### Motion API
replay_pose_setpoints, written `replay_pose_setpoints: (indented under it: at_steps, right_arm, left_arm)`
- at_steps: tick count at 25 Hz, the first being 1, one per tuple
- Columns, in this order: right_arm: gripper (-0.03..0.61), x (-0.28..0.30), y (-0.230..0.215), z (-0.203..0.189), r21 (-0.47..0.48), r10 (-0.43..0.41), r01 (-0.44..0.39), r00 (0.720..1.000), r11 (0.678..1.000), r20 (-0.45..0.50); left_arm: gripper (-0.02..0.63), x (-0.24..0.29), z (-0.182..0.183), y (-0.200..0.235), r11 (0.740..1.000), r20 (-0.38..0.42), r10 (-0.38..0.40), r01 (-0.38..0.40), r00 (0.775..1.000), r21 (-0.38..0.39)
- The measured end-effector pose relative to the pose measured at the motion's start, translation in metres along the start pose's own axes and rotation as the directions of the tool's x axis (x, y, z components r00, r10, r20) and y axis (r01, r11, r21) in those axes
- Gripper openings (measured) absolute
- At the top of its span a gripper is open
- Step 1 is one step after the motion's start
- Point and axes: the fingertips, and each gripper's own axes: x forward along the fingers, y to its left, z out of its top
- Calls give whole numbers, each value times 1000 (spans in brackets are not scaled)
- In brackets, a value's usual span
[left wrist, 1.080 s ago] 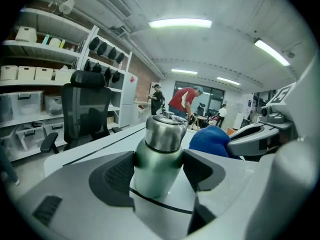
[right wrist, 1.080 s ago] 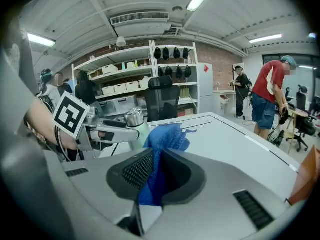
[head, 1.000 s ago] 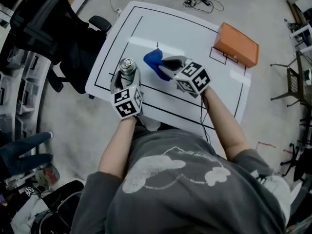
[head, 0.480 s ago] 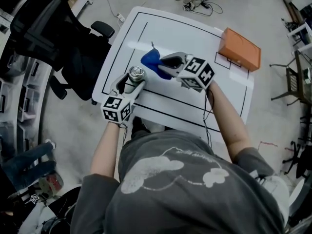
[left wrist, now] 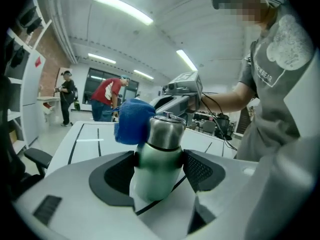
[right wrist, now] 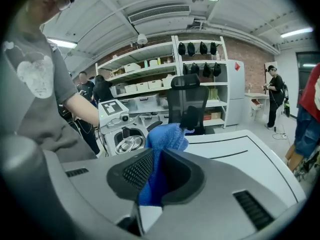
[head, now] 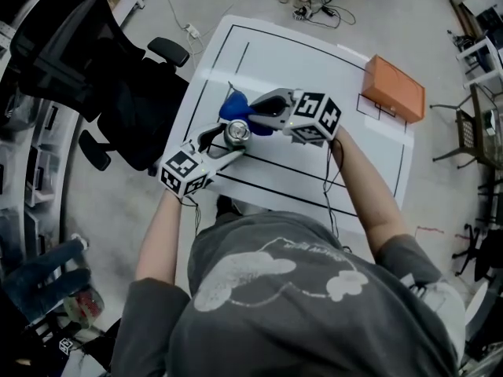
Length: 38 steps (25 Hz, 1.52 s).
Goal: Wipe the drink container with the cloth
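With the left gripper (head: 220,144) clamped wide on the drink container (left wrist: 157,159) and the right gripper (right wrist: 156,176) pinching the blue cloth (right wrist: 167,136) at its neck, wiping seems barely begun.

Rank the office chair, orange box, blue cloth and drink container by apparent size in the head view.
1. office chair
2. orange box
3. blue cloth and drink container: too close to rank, as the cloth is partly covered and the container is seen from above.
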Motion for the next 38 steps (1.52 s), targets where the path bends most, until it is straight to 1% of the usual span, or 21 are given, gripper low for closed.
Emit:
replay_pose_setpoints:
  at_steps: [4,8,11,17,24,28,32,35,38]
  right_arm:
    - [49,17,0,-1,-20,73,-74,995,997,-68]
    - [48,27,-5,-7,10,125,-124,986,992,-115]
    - [48,34,-12,-14,39,130,-126,982,991,-137]
    - [46,56,-23,-35,62,114,-104,973,993,-201]
    - [46,76,-29,-62,155,120,-82,958,985,-260]
    - [48,79,-31,-69,186,84,-34,960,982,-267]
    - [49,76,-33,-69,204,16,39,965,978,-262]
    - [49,71,-36,-69,232,-72,128,969,964,-238]
    - [49,62,-41,-67,241,-189,242,956,940,-226]
  left_arm:
    - [302,-1,0,0,993,-40,-112,113,993,39]
    - [304,-2,0,1,983,-53,-172,175,984,58]
    - [304,-2,1,2,979,-50,-191,195,980,66]
    - [304,-2,0,2,973,-44,-215,218,976,72]
    - [304,-3,0,3,971,-24,-224,225,974,75]
    - [304,-3,-1,3,974,-7,-215,215,977,72]
    - [304,-4,0,3,978,12,-201,200,980,67]
    - [305,-7,0,3,981,37,-184,181,982,63]
    - [305,-12,-1,6,986,60,-162,160,985,35]
